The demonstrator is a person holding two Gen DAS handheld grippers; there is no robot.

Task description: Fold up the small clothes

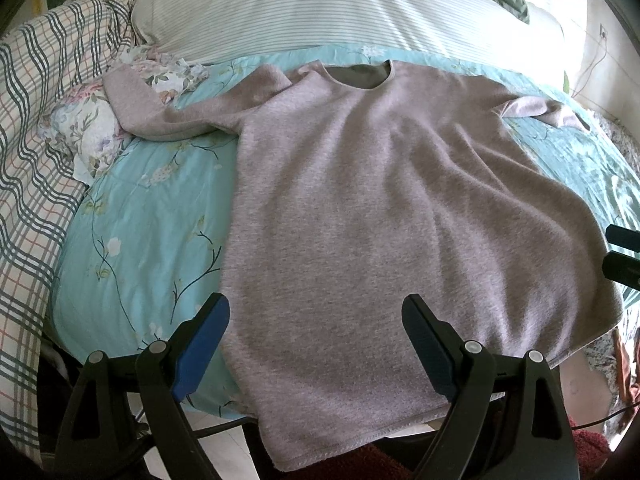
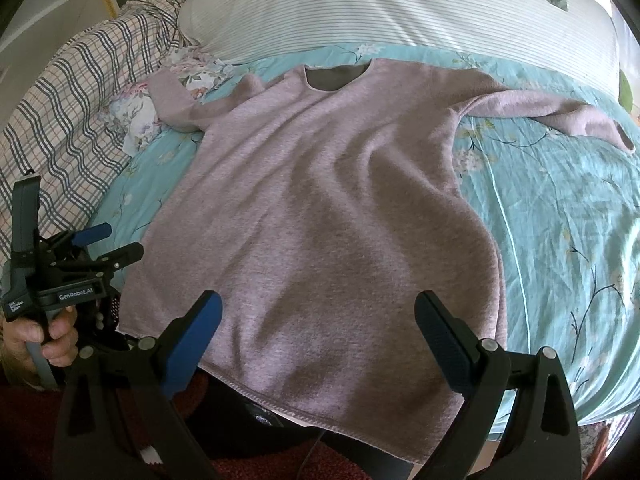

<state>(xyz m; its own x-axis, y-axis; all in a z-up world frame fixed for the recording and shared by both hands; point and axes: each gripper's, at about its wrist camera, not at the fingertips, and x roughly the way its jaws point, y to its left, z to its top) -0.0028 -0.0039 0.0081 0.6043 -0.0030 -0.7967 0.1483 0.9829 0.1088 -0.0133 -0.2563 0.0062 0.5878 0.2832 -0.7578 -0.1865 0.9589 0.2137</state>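
A pinkish-grey long-sleeved top lies spread flat on the bed, neckline far, hem near and hanging over the bed's front edge; it also shows in the right wrist view. Its left sleeve bends toward the far left; its right sleeve stretches right. My left gripper is open and empty, hovering over the hem's left part; it also shows in the right wrist view. My right gripper is open and empty over the hem's right part; its fingertips show at the left wrist view's right edge.
The bed has a turquoise floral cover. A striped pillow lies behind the top, a plaid blanket to the left, and a crumpled floral cloth near the left sleeve. A dark red rug lies below the bed edge.
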